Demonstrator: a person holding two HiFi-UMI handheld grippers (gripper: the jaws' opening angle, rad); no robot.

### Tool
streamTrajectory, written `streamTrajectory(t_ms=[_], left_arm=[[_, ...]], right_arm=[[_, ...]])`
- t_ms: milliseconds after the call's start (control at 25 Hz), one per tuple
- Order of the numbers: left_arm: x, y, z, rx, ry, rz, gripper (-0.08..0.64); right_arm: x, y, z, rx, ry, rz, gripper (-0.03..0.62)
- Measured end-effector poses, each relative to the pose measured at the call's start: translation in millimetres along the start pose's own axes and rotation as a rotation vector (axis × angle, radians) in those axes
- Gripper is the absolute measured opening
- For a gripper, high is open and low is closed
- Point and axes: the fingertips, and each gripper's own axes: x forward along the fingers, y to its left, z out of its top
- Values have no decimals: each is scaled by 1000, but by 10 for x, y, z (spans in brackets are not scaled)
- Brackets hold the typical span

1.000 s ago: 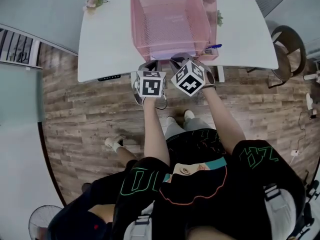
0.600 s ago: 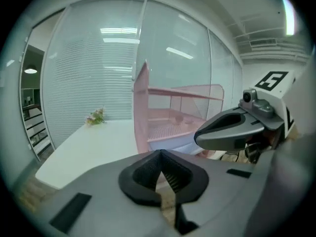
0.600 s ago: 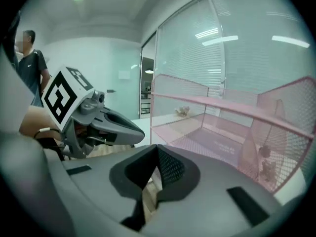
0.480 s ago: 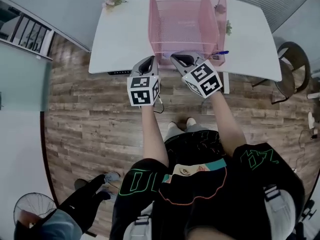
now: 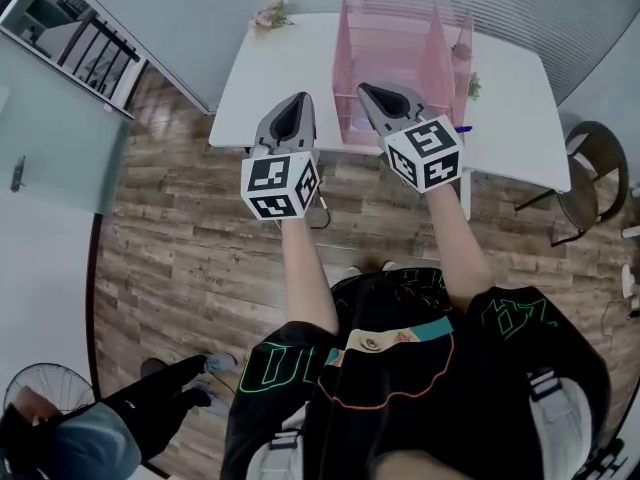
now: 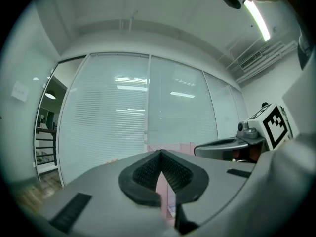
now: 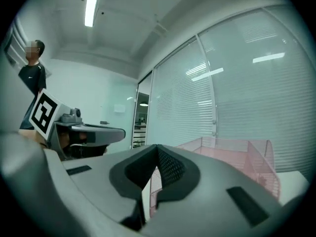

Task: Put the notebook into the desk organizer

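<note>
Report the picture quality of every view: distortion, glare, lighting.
Head view: fisheye curves the white rectangular table and the wood-plank floor; the light is even and shadows are faint. Left gripper view: black round vignette; the ceiling strip light is blown out, and lamps reflect in the frosted glass wall. Right gripper view: same vignette, glare from an overhead tube light; the pink mesh desk organizer reads clearly.

I saw an office: a white desk (image 5: 290, 68) with a pink mesh organizer (image 5: 395, 53) on wood-plank floor (image 5: 180, 238), a chair (image 5: 588, 168) beside it, glass walls with blinds (image 6: 118, 122), and a strip light (image 6: 256, 19) overhead.
</note>
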Motion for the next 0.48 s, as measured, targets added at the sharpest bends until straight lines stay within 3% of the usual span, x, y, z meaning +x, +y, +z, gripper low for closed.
streamTrajectory(t_ms=[200, 480], left_arm=[[-107, 48, 152, 4, -73, 58, -2], [-189, 159, 85, -34, -65, 136, -2]], right_arm=[[-122, -177, 145, 17, -39, -125, 2], [-259, -165, 122, 38, -32, -119, 2]])
